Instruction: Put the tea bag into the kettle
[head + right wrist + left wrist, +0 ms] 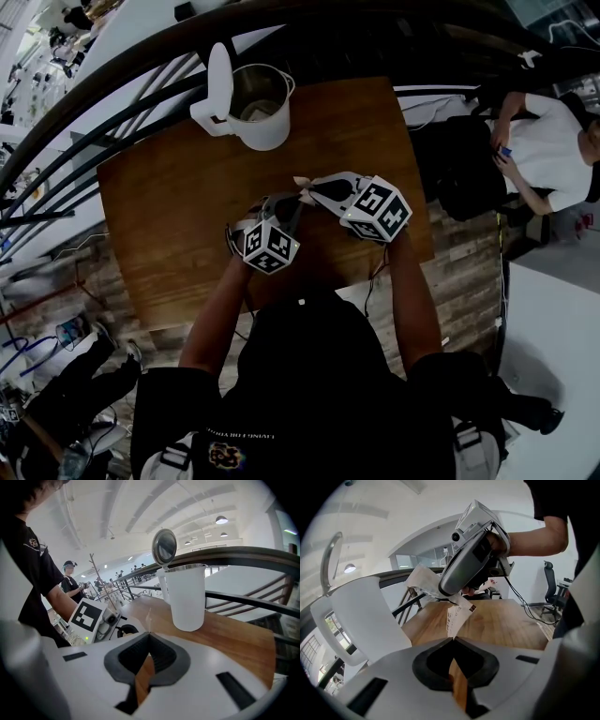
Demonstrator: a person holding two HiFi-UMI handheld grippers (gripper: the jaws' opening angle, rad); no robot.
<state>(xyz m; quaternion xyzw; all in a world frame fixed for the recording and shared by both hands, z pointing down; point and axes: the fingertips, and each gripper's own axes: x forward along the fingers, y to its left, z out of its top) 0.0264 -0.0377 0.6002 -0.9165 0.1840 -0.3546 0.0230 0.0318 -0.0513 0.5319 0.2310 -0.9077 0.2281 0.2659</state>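
Head view: spotted kettle (260, 105), lid up, upper centre on table (159, 216). Found tea bag (456, 616) mid-frame, short of kettle, stretched between grippers: left gripper (453, 638) clamped on lower corner, right gripper (148, 631) clamped on upper end. Likely called for firm pinches, even opposite pull, no jerk.

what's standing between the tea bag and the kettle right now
Nothing visible. Only bare wooden table lies between the tea bag, pinched by the left gripper and right gripper, and the white kettle, whose lid stands open.
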